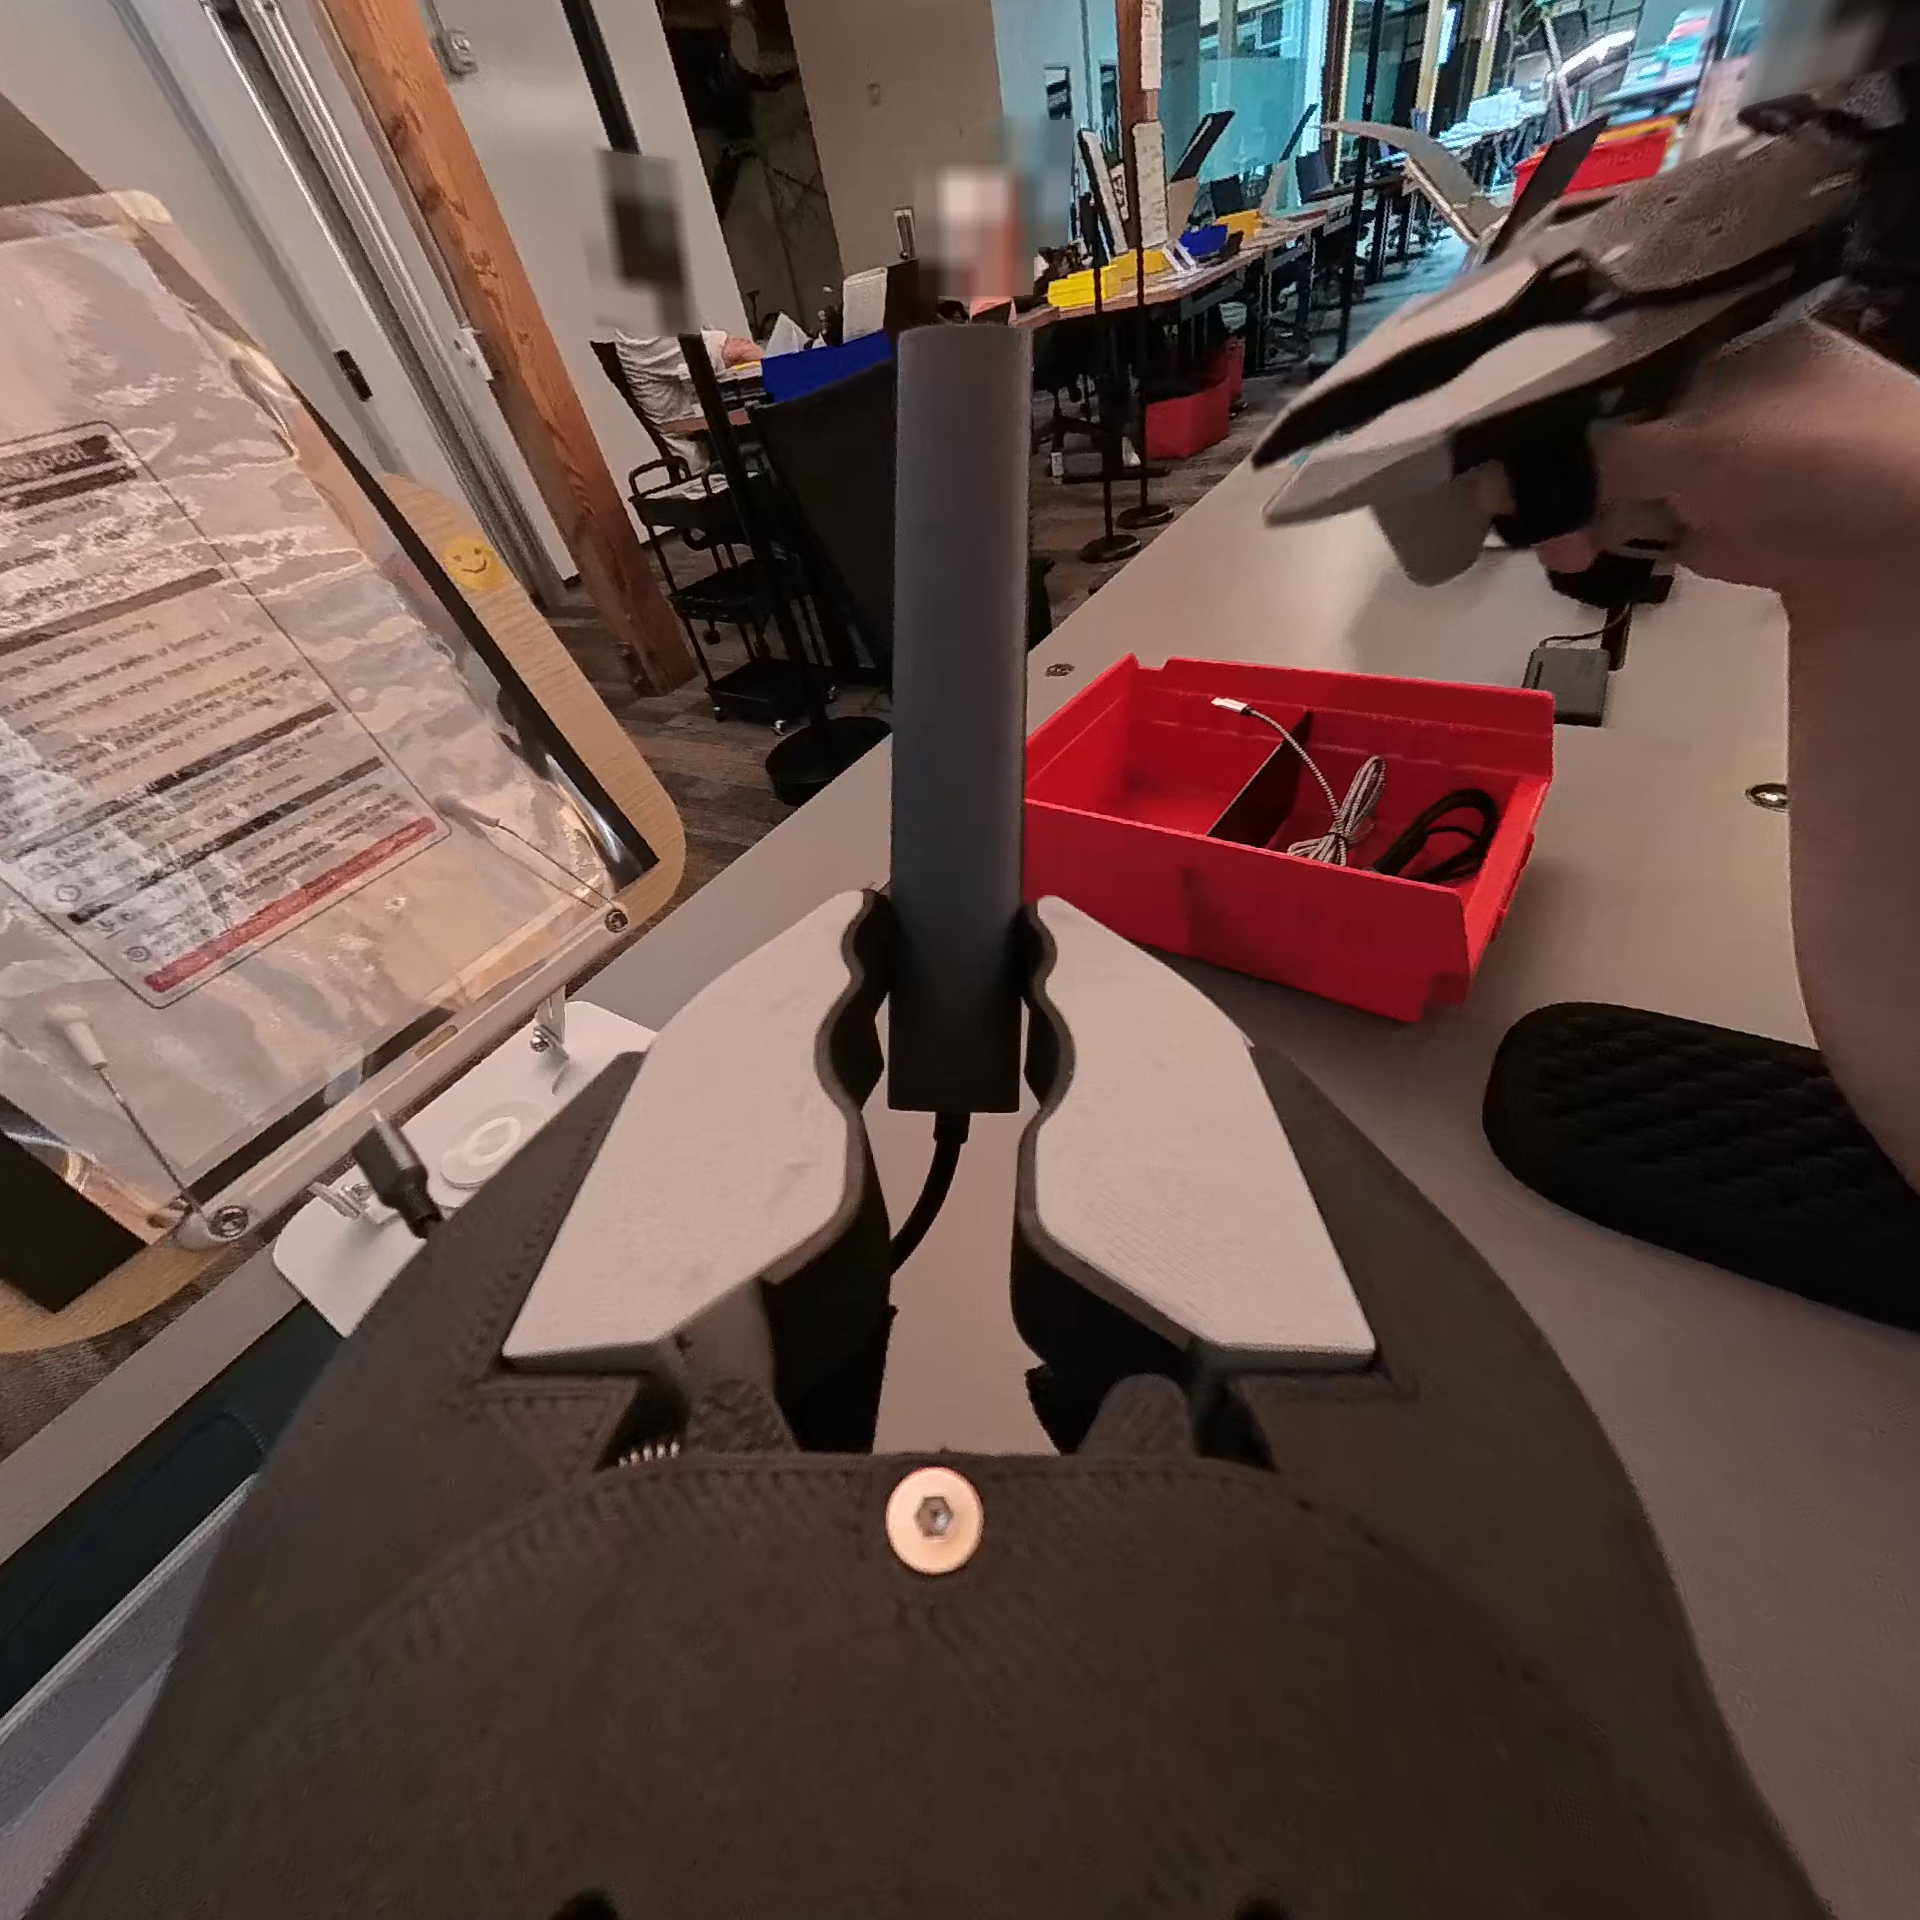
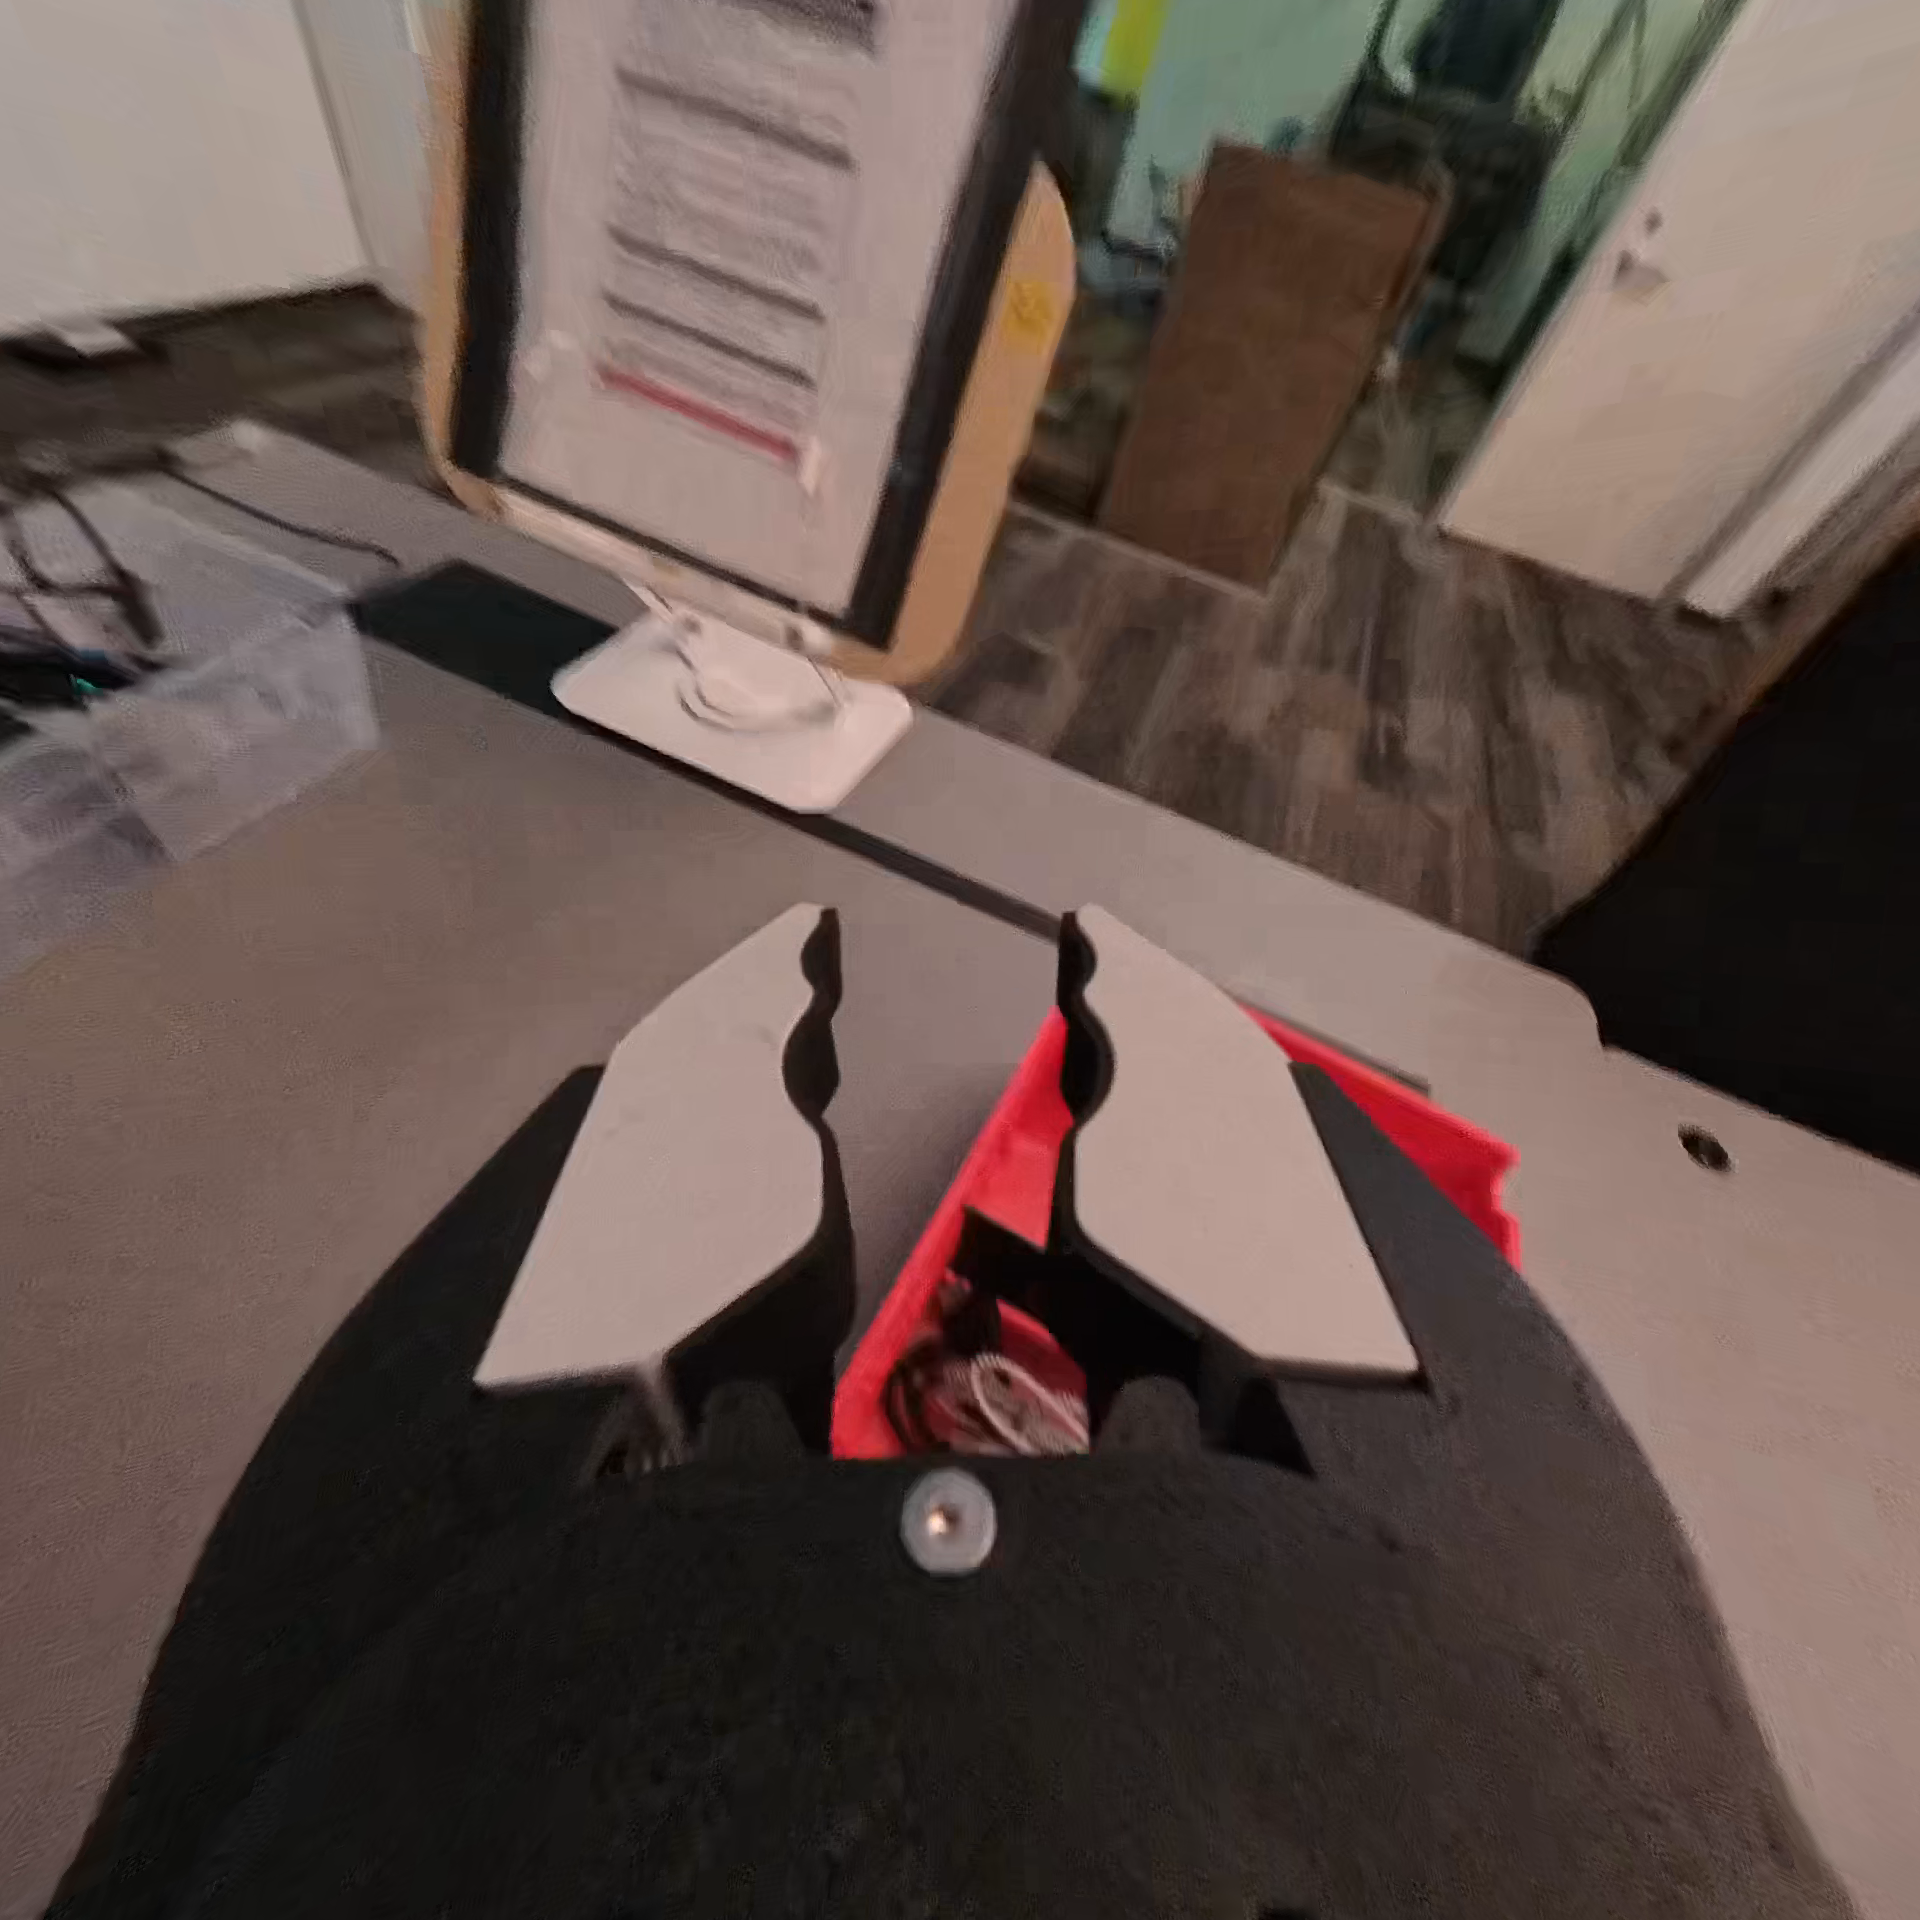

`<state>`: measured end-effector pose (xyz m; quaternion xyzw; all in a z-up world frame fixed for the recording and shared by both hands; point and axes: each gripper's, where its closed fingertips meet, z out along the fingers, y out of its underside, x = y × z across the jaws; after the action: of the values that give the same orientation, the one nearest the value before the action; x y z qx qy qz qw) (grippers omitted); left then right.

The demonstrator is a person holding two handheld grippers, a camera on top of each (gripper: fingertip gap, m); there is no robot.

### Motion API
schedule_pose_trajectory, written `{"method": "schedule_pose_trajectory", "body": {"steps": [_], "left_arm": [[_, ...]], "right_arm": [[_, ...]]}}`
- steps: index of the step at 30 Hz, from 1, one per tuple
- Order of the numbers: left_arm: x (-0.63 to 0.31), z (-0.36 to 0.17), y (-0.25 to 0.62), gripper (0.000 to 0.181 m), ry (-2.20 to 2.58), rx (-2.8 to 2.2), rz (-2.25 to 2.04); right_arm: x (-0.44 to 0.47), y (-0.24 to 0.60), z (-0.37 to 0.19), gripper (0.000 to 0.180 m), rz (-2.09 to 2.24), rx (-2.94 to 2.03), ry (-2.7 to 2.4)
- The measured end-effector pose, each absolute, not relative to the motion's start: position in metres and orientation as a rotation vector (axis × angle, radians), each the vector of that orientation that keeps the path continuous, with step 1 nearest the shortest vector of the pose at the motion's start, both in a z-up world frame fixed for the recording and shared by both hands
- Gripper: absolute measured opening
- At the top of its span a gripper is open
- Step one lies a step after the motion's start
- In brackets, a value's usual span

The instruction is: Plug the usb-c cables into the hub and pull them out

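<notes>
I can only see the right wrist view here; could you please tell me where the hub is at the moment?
Observer: The left hand-held gripper is shut on the hub, holding the dark bar upright above the table.
Operator: Thank you. Is any cable attached to it?
Observer: Only a black lead leaves its lower end; I see no other cable on it.
Operator: My view of the bin is blurred. What does it hold?
Observer: A braided cable and a black cable lie coiled in one compartment of the red bin.
</notes>
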<state>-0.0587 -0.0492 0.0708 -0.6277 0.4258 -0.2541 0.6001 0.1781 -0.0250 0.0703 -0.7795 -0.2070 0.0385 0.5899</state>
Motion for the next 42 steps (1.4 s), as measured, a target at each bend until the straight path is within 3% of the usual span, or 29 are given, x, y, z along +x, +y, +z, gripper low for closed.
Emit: {"method": "schedule_pose_trajectory", "body": {"steps": [7,11,13,14,21,28,33,34,36,42], "left_arm": [[-0.053,0.061,-0.049,0.023,1.019,-1.483,-0.586],[-0.051,0.059,-0.049,0.023,1.032,-1.488,-0.57],[-0.05,0.058,-0.049,0.023,1.033,-1.49,-0.571],[-0.05,0.057,-0.049,0.023,1.035,-1.493,-0.571],[-0.047,0.057,-0.051,0.023,1.045,-1.492,-0.569],[-0.047,0.058,-0.053,0.023,1.049,-1.486,-0.565],[-0.048,0.057,-0.051,0.023,1.044,-1.492,-0.567],[-0.047,0.056,-0.05,0.023,1.046,-1.496,-0.569],[-0.046,0.054,-0.05,0.023,1.052,-1.502,-0.564],[-0.044,0.053,-0.051,0.023,1.06,-1.504,-0.554]], "right_arm": [[0.326,-0.033,-0.11,0.026,-0.029,-2.716,0.022],[0.344,-0.043,-0.153,0.025,0.103,-2.854,0.115],[0.343,-0.038,-0.157,0.017,0.168,-2.831,0.102],[0.335,-0.038,-0.157,0.001,0.256,-2.822,0.083],[0.301,-0.106,-0.154,0.0,0.473,-3.049,-0.058],[0.329,-0.053,-0.14,0.007,0.36,-2.807,0.14],[0.353,-0.034,-0.15,0.042,0.211,-2.766,0.177],[0.353,-0.031,-0.154,0.038,0.203,-2.77,0.153],[0.34,-0.028,-0.158,0.01,0.312,-2.773,0.093],[0.31,-0.069,-0.121,0.004,0.45,-2.818,0.055]]}}
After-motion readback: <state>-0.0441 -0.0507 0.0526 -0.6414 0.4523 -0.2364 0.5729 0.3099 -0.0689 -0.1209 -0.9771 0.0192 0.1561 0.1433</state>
